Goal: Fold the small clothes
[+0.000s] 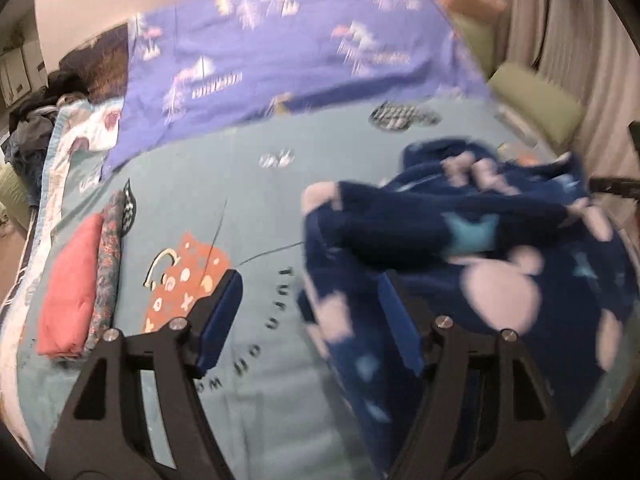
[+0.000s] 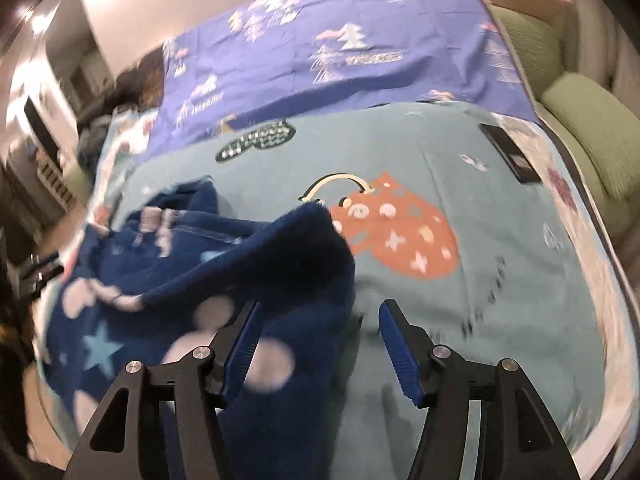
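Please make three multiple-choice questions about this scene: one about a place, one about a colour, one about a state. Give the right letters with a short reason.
1. Where does the folded pink garment lie in the left wrist view?
A. on the bed's left side
B. on the green cushion
C. under the navy garment

2. What colour is the garment with pale spots and stars?
A. red
B. navy blue
C. yellow

3. How stands the right claw?
A. shut on the garment
B. open, holding nothing
C. out of view

Answers: 1 A, it rests on the teal bed cover at the left edge. 2 B, dark blue fleece. 3 B, its blue pads stand apart and press on nothing.
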The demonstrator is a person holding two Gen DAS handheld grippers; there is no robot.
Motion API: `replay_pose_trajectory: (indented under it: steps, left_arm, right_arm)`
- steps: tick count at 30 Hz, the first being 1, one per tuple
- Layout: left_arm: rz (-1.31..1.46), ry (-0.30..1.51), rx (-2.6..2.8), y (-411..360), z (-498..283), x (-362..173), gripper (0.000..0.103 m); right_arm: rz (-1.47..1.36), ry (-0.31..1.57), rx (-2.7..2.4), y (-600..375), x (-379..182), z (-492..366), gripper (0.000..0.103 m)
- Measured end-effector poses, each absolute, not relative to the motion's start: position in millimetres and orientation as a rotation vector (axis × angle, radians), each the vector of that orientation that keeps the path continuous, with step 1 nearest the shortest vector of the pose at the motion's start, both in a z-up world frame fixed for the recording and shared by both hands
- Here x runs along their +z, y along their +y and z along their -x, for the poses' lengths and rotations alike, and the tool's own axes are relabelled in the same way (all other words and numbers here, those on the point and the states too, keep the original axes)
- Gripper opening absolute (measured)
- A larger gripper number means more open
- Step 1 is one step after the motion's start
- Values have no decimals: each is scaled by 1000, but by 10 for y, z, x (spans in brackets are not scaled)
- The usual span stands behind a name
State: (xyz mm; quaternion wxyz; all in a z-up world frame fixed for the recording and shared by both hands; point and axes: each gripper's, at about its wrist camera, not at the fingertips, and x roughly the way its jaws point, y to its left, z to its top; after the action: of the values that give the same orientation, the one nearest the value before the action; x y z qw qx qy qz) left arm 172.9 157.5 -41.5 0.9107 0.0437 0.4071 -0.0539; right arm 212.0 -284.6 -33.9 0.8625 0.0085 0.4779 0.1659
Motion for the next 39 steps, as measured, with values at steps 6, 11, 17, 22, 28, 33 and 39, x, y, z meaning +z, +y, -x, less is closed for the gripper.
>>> replay_pose_trajectory:
  steps: [6,11,17,22,28,33,39]
  left_arm:
    - [75,936,-217,1729,-2191,-592,71]
    - [220,909,-318,1676,-2387,-635,28]
    - [340,729,-284,1809,-2192,-313,10]
    - [232,873,-180,1697,-2358,-739,12]
    - [133,866,-125,1593,-2219,-784,14]
    - [156,848,-59,1749,-2100,-648,28]
    - [132,711,-45,1626,-1787,-202,28]
  right_arm:
    - [-24,1023,479,-2744,-483,-2400,61]
    - [-83,984,541,-2740,-426,-2486,32]
    - [-219,910,530,-2975,-301,-2543,8]
    - [-114,1051,464,-2717,-769,-2737,12]
    - [-141,1001,432,-2774,-649,-2660,15]
    - [62,918,234,-2605,-425,-2463,25]
    - [165,824,200,-2360,-134,-2105,25]
